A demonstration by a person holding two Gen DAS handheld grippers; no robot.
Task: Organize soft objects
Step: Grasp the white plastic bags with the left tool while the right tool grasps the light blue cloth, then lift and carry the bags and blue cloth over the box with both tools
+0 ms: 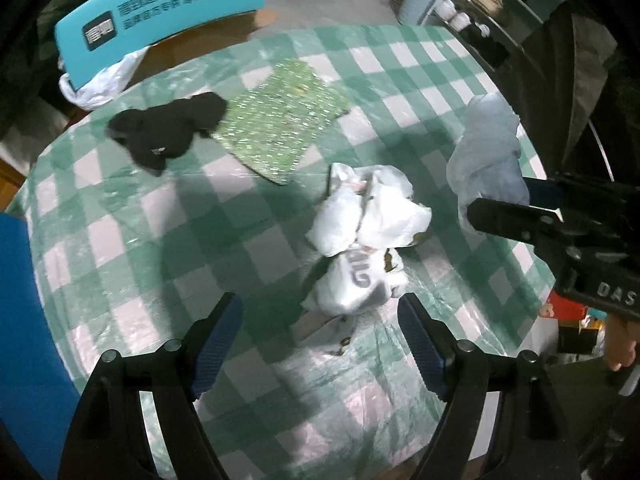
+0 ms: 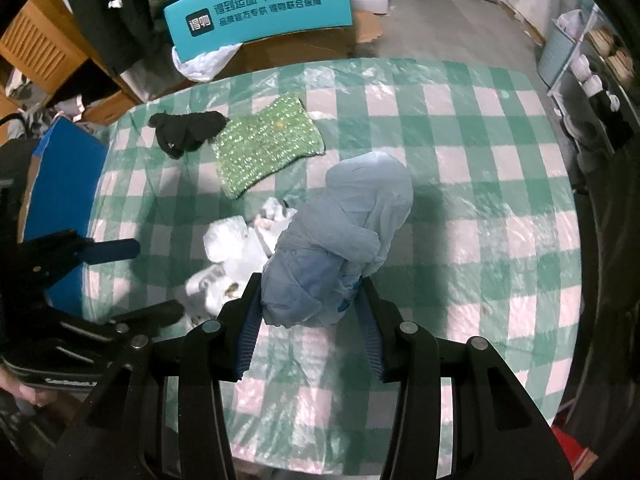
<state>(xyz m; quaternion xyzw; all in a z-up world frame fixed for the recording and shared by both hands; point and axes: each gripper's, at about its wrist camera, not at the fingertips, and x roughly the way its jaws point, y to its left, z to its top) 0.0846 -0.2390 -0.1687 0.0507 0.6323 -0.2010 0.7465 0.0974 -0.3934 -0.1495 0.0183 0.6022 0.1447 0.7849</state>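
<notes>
Right claw (image 2: 308,320) gripping pale blue cloth (image 2: 352,216), left claw (image 1: 320,344) wide open, empty

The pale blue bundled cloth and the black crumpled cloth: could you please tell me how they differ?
The pale blue bundled cloth is clamped in the right gripper; the black crumpled cloth lies loose on the checked table. The blue one is bulkier, the black one flatter and darker. Both are soft fabric.

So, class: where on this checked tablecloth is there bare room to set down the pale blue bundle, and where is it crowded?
Bare cloth lies right of the pale blue bundle, which the right gripper holds, out to the table's right edge, and beyond the green sequinned cloth. It is crowded on the left: the white bags, green cloth and black garment cluster there.
</notes>
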